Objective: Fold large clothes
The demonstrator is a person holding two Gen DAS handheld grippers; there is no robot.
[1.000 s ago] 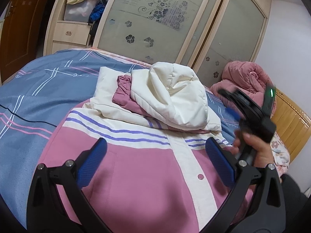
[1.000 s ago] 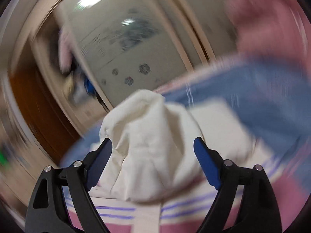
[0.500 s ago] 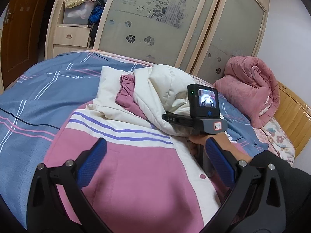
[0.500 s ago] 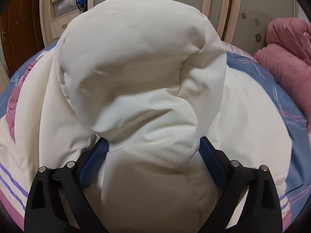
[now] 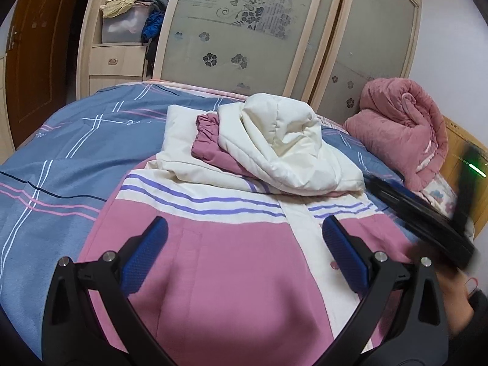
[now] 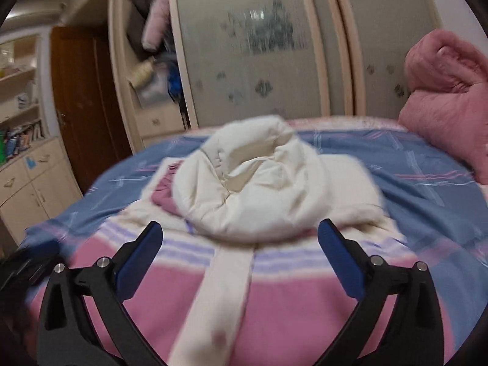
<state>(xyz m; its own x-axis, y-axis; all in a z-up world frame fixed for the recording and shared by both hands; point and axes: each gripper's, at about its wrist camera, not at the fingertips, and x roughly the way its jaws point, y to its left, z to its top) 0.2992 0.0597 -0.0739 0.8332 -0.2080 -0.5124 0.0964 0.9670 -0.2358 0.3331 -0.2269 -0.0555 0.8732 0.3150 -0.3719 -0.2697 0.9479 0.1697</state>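
Your left gripper (image 5: 244, 253) hangs over the near part of the pink jacket (image 5: 231, 274), its jaws spread wide and released, nothing between the blue pads; the pink panel and the cream button placket (image 5: 308, 244) fill the gap between them. Your right gripper (image 6: 241, 253) is likewise released with its jaws wide apart, above the same jacket (image 6: 170, 299), the placket (image 6: 219, 299) running up between its fingers; that view is blurred. In the left wrist view the right gripper's dark body (image 5: 427, 222) shows as a blurred streak at the right, your hand (image 5: 454, 305) below it. Just beyond both sets of jaws, past the purple stripes, the cream hood (image 5: 286, 143) sits bunched on top of the jacket's upper part, touching neither gripper. The jacket lies spread on the blue striped bed (image 5: 61, 152), roughly midway across it. Farther off, at the bed's far right corner, is a rolled pink quilt (image 5: 402, 122), and behind the bed stands the wardrobe (image 5: 244, 30) with frosted flowered doors.
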